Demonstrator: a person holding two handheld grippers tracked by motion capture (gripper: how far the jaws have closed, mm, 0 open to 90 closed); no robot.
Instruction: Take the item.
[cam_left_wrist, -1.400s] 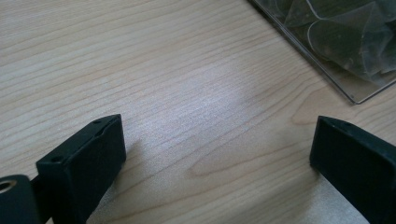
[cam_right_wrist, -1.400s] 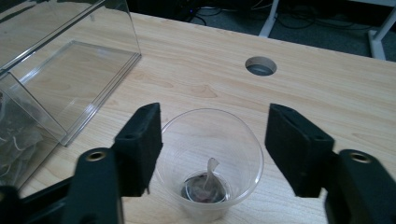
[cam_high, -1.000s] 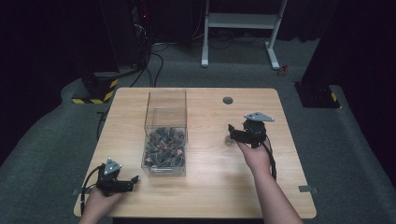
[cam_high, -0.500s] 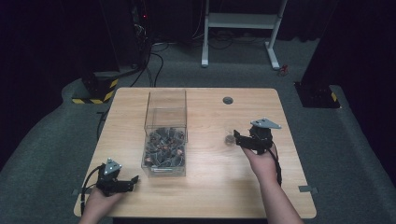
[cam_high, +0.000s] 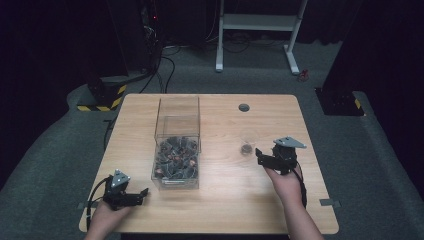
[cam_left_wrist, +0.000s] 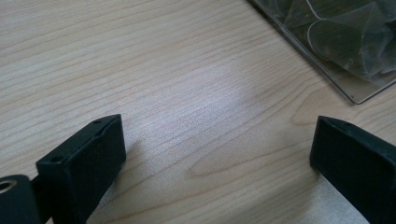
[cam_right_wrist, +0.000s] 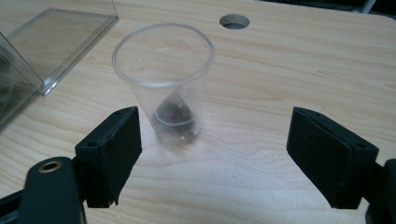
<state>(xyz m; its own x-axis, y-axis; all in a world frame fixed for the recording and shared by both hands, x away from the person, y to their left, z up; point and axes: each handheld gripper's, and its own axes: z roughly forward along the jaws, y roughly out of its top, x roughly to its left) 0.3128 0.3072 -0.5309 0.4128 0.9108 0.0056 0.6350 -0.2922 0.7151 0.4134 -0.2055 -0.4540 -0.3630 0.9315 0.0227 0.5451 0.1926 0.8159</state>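
right gripper (cam_right_wrist: 212, 154): fingers apart, near cup (cam_right_wrist: 163, 81) | left gripper (cam_left_wrist: 219, 163): fingers apart, empty | risk: light cup may tip if a finger bumps it

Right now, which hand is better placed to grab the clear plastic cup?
Right. The right tool is open, facing the clear plastic cup just ahead. The left tool sits at the near left corner, with the clear bin between.
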